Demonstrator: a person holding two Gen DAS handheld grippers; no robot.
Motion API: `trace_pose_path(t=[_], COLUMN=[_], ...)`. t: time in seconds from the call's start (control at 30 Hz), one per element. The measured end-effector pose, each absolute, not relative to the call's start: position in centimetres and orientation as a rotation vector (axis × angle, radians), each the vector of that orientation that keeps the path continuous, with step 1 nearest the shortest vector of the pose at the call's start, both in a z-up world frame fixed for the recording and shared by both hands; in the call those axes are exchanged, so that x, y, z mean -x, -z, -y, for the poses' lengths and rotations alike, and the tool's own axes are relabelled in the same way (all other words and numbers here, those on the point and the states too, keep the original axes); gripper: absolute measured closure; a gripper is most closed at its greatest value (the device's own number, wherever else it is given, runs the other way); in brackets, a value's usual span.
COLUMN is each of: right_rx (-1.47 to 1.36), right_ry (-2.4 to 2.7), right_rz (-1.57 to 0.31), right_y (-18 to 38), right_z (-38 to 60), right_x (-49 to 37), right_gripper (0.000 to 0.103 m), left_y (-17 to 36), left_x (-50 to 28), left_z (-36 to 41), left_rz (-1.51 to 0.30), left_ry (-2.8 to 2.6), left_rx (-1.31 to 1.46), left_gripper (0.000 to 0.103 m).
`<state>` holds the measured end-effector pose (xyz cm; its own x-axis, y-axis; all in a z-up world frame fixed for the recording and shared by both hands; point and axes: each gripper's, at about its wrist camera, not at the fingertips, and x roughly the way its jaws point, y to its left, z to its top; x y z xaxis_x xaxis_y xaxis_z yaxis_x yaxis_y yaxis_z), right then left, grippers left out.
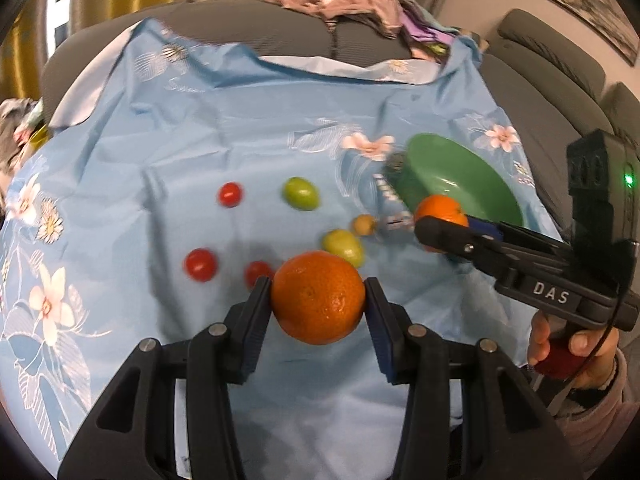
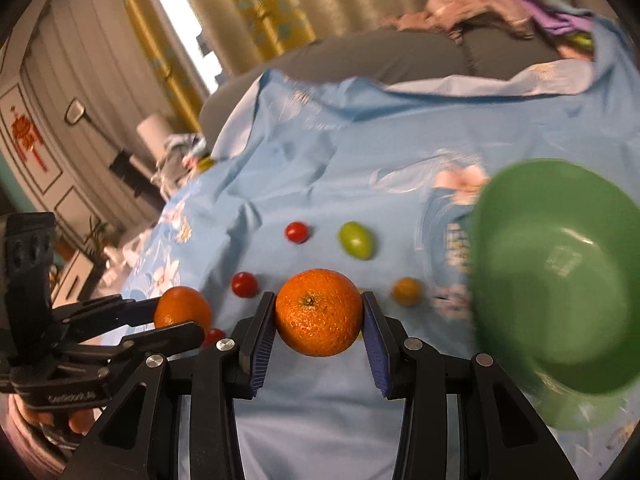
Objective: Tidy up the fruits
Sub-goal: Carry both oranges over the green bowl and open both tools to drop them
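My left gripper (image 1: 319, 294) is shut on an orange (image 1: 319, 297) and holds it above the blue flowered cloth (image 1: 224, 128). My right gripper (image 2: 319, 312) is shut on a second orange (image 2: 319, 312), left of the green bowl (image 2: 560, 280). In the left wrist view the right gripper (image 1: 436, 224) holds its orange (image 1: 439, 208) at the bowl's (image 1: 464, 176) near rim. In the right wrist view the left gripper (image 2: 176, 320) holds its orange (image 2: 182, 307) at the lower left. On the cloth lie three red tomatoes (image 1: 230, 194), two green fruits (image 1: 301, 193) and a small yellow-brown fruit (image 1: 363, 225).
The cloth covers a grey sofa (image 1: 552, 64). A heap of pink and purple clothes (image 1: 360, 4) lies at the back. Yellow and beige curtains (image 2: 256, 8) hang behind. A second red tomato (image 1: 201, 265) and another (image 1: 258, 273) lie near the left gripper.
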<state>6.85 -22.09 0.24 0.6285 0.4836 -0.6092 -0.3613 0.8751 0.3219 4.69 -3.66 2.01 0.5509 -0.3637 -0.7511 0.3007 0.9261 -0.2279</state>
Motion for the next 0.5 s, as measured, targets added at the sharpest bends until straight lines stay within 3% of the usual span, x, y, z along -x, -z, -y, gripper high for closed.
trace_pose_path(t=[0.5], right_rx=[-0.262], right_ry=[-0.306], right_rz=[-0.584], right_y=[-1.6], right_z=[33.0], right_x=[-3.5], right_gripper=[0.060], left_y=[-4.4], left_x=[-6.9], left_z=[15.5], left_rz=[-0.897], left_ry=[0.560], left_rx=[-0.030], left_gripper=[0.057])
